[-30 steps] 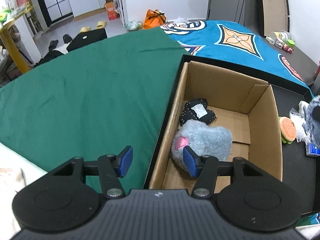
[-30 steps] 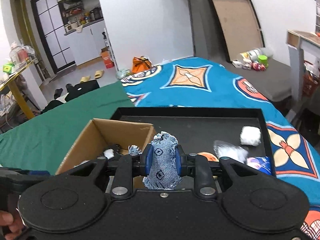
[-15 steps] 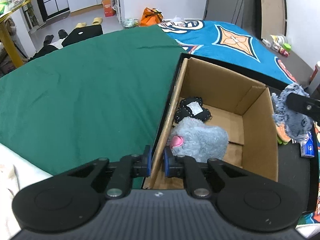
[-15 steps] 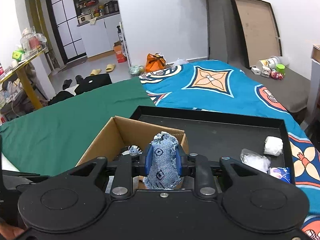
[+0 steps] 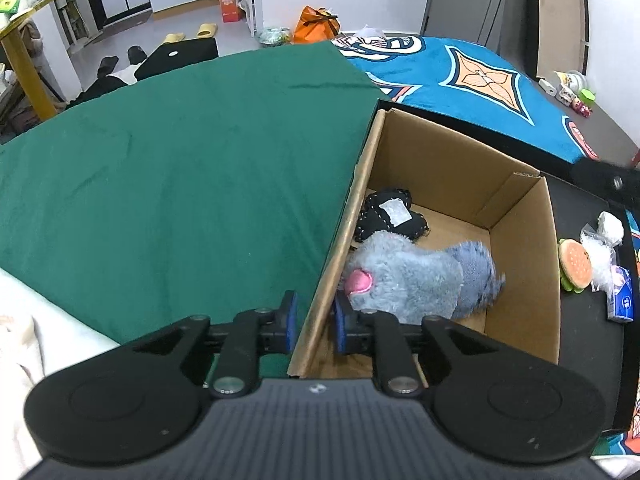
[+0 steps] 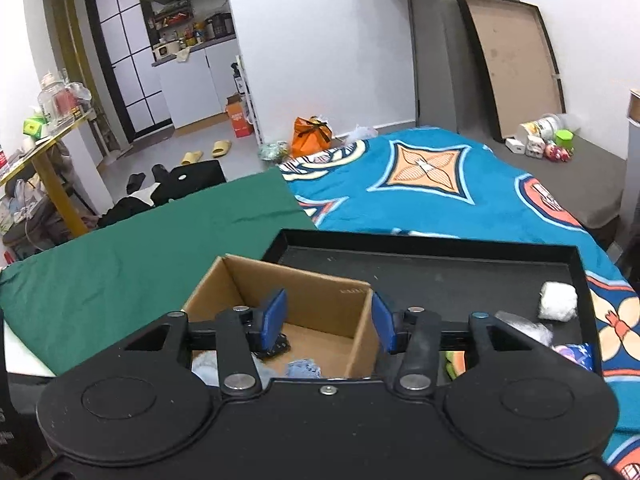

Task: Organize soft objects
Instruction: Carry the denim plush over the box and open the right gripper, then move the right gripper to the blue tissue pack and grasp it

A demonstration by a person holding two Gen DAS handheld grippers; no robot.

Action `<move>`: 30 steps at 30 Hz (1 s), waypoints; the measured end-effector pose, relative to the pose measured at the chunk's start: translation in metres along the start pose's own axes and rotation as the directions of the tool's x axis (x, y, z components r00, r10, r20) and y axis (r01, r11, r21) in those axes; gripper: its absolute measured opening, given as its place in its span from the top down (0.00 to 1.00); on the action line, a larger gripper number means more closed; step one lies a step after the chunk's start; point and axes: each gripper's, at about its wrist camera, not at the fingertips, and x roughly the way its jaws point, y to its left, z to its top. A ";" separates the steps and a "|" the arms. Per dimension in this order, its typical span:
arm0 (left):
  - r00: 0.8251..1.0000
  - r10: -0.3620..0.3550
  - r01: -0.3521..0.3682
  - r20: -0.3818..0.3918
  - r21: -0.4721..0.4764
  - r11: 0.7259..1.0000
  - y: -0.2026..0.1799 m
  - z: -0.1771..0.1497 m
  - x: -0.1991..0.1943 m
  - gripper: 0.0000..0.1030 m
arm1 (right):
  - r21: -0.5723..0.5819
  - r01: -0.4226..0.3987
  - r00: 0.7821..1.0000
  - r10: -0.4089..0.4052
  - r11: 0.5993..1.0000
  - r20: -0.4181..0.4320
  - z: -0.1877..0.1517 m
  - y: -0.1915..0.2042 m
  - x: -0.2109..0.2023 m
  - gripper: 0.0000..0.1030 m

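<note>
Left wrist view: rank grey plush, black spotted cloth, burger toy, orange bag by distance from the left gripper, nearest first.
From the left gripper, which straddles the cardboard box wall:
1. Grey plush, in the box, just beyond the right finger.
2. Black spotted cloth, in the box behind the plush.
3. Burger toy, outside the box, on the black tray to the right.
4. Orange bag, on the floor, far back.
</note>
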 end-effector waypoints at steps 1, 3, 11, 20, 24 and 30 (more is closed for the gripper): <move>1.000 0.000 -0.001 0.005 0.002 1.000 0.000 0.000 -0.001 0.79 | 0.004 0.003 1.000 -0.003 1.000 -0.005 -0.001 -0.003 -0.001 0.53; 1.000 0.006 -0.006 0.016 0.008 1.000 -0.002 0.000 -0.003 0.73 | 0.008 0.009 1.000 -0.009 1.000 -0.016 -0.004 -0.008 -0.002 0.53; 0.999 0.026 -0.026 0.039 0.023 0.999 -0.007 0.000 -0.007 0.64 | -0.005 0.036 0.998 -0.036 0.999 -0.052 -0.020 -0.030 -0.011 0.46; 0.994 0.046 -0.053 0.095 0.073 0.996 -0.024 -0.002 -0.018 0.53 | 0.005 0.069 0.996 -0.068 0.998 -0.064 -0.031 -0.062 -0.020 0.44; 0.994 0.063 -0.072 0.084 0.105 0.992 -0.032 -0.001 -0.014 0.52 | 0.023 0.089 0.994 -0.087 0.996 -0.062 -0.036 -0.081 -0.023 0.44; 0.995 0.084 -0.091 0.058 0.134 0.987 -0.039 -0.002 -0.008 0.52 | 0.076 0.128 0.991 -0.125 0.989 -0.055 -0.047 -0.112 -0.022 0.44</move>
